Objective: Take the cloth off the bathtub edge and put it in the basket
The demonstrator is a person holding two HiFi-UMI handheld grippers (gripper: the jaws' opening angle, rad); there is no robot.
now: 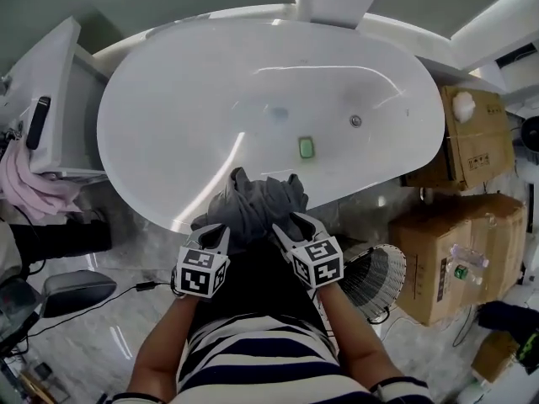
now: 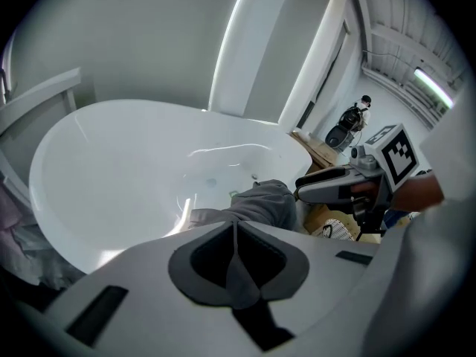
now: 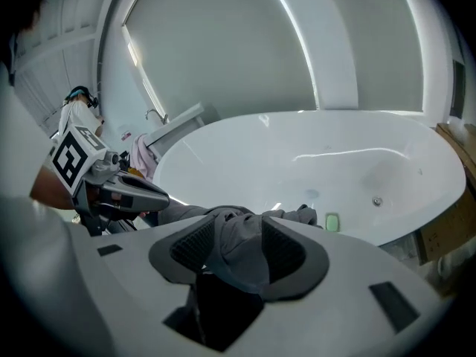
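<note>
A dark grey cloth (image 1: pixel 257 200) lies bunched over the near rim of the white bathtub (image 1: pixel 168 108). My left gripper (image 1: pixel 216 231) is at the cloth's left side with its jaws shut. In the left gripper view (image 2: pixel 236 233) grey shows in the slit behind the tips, and I cannot tell whether cloth is pinched there. My right gripper (image 1: pixel 283 222) is at the cloth's right side. Its jaws stand open in the right gripper view (image 3: pixel 239 236), with a fold of the cloth (image 3: pixel 242 255) between the pads. A wire basket (image 1: pixel 381 278) stands on the floor to my right.
Cardboard boxes (image 1: pixel 450 255) stand right of the basket and by the tub's right end (image 1: pixel 476 133). A small green item (image 1: pixel 306 147) lies in the tub. A white cabinet (image 1: pixel 50 91) with pink fabric (image 1: pixel 34 190) is at left. A cable (image 1: pixel 118 293) runs over the floor.
</note>
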